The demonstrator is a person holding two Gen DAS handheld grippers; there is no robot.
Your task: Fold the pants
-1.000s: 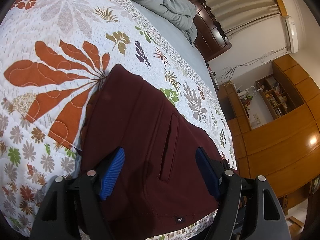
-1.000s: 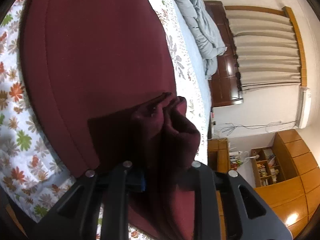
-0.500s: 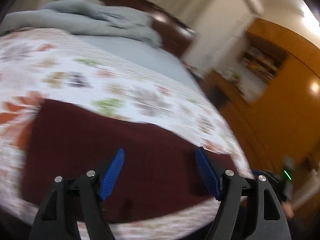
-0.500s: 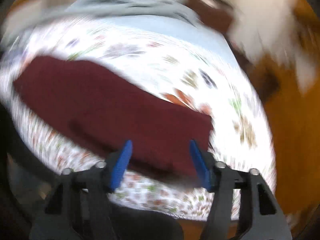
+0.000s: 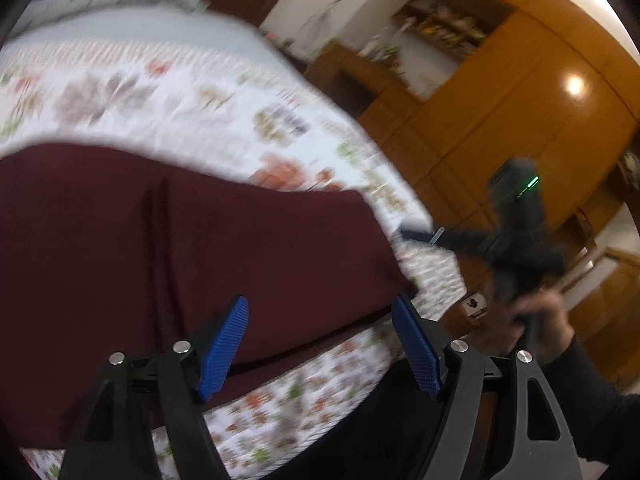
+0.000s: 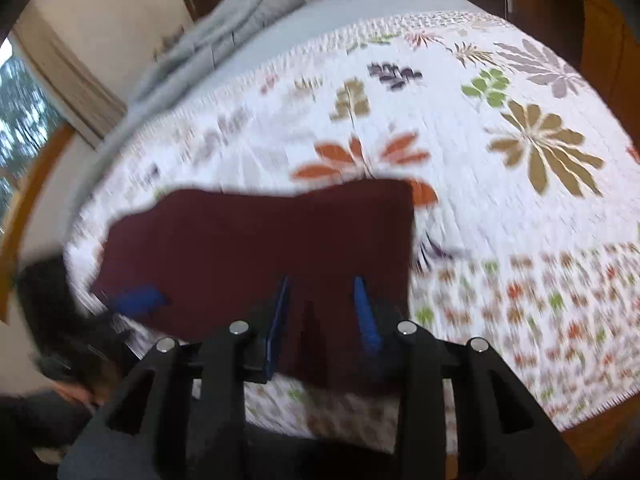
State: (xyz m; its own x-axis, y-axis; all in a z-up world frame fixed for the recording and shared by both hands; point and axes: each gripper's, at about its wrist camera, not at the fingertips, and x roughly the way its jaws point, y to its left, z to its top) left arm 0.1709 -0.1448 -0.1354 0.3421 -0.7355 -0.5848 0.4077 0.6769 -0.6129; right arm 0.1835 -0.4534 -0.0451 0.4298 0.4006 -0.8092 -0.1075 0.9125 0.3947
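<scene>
Left wrist view shows the left gripper [image 5: 320, 344] with blue-padded fingers spread wide and empty above the dark maroon folded pants [image 5: 180, 248], which lie flat on the white floral quilt [image 5: 160, 88]; it alone catches the right gripper [image 5: 420, 235] held off the bed edge before the orange wooden wardrobe [image 5: 520, 100]. Right wrist view shows the right gripper [image 6: 322, 312] with fingers narrowly parted, empty, over the pants [image 6: 256, 240], plus a rumpled grey blanket [image 6: 248, 12].
</scene>
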